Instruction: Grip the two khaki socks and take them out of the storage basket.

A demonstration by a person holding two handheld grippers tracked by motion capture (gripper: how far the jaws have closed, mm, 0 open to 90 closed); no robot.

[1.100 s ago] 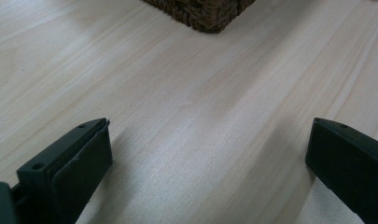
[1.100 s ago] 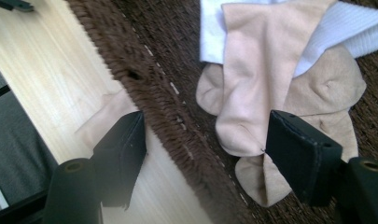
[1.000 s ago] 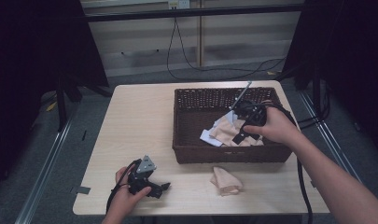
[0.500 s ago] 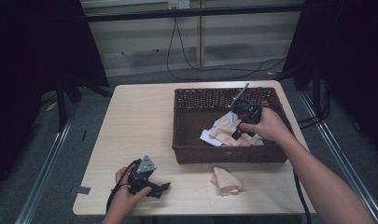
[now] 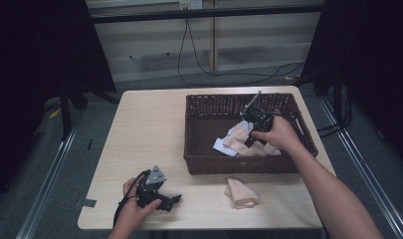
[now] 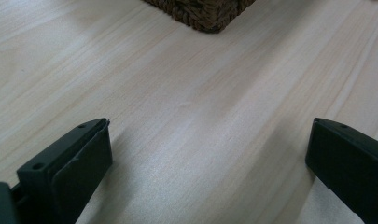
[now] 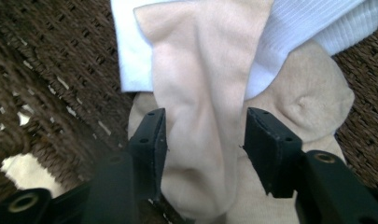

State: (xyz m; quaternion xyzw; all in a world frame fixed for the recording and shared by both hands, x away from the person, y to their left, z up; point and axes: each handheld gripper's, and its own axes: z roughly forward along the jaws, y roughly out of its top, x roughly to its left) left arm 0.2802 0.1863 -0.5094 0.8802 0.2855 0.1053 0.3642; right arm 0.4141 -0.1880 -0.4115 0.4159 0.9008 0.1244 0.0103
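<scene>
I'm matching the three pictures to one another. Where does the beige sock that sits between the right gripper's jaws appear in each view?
High view: beige sock lies inside the wicker basket, under the right gripper.
Left gripper view: the sock is not in it; a basket corner sits at the top.
Right gripper view: the sock runs up the centre between the closing jaws.
Shared landmark: the wicker basket.

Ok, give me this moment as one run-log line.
right tool: in basket, jaws closing around beige sock, not yet pressing | left tool: open over table | second beige sock: on table
</scene>
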